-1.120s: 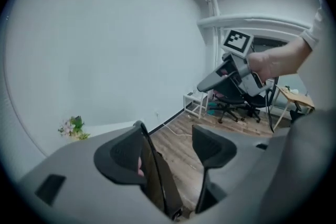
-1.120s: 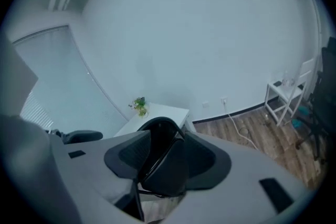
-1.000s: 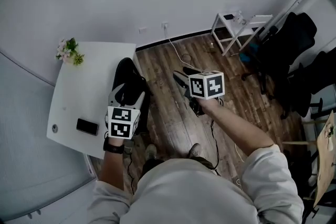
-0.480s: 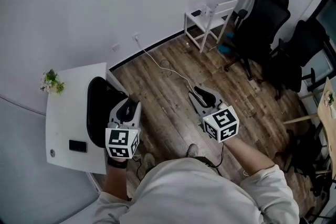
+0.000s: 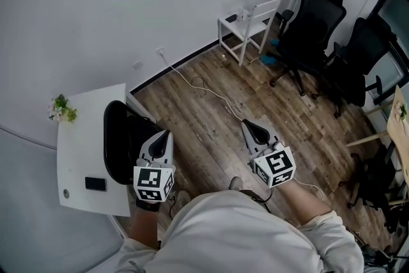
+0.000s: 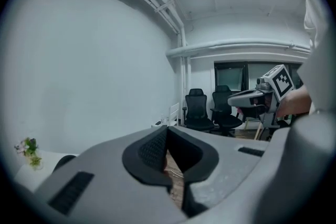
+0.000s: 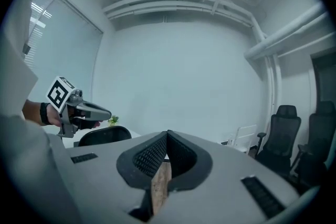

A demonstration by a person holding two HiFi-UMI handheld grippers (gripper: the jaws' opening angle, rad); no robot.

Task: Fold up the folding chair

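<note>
A black chair (image 5: 120, 137) stands tucked against the white table (image 5: 77, 144) at the left; its dark back (image 7: 105, 135) also shows in the right gripper view. A white slatted chair (image 5: 252, 17) stands at the far wall. My left gripper (image 5: 164, 137) is held level beside the black chair, to its right, without touching it. Its jaws are shut with nothing between them. My right gripper (image 5: 250, 127) hovers over the wooden floor, also shut and empty. Each gripper shows in the other's view: the right gripper (image 6: 252, 97) and the left gripper (image 7: 86, 112).
Black office chairs (image 5: 319, 29) crowd the right side of the room. A white cable (image 5: 204, 89) runs across the wooden floor (image 5: 211, 112) from the wall. On the table lie a phone (image 5: 96, 184) and a small flower bunch (image 5: 61, 107).
Both grippers have gone from open to shut and drawn back toward my body. The view has swung, so the black chair and table now sit further left.
</note>
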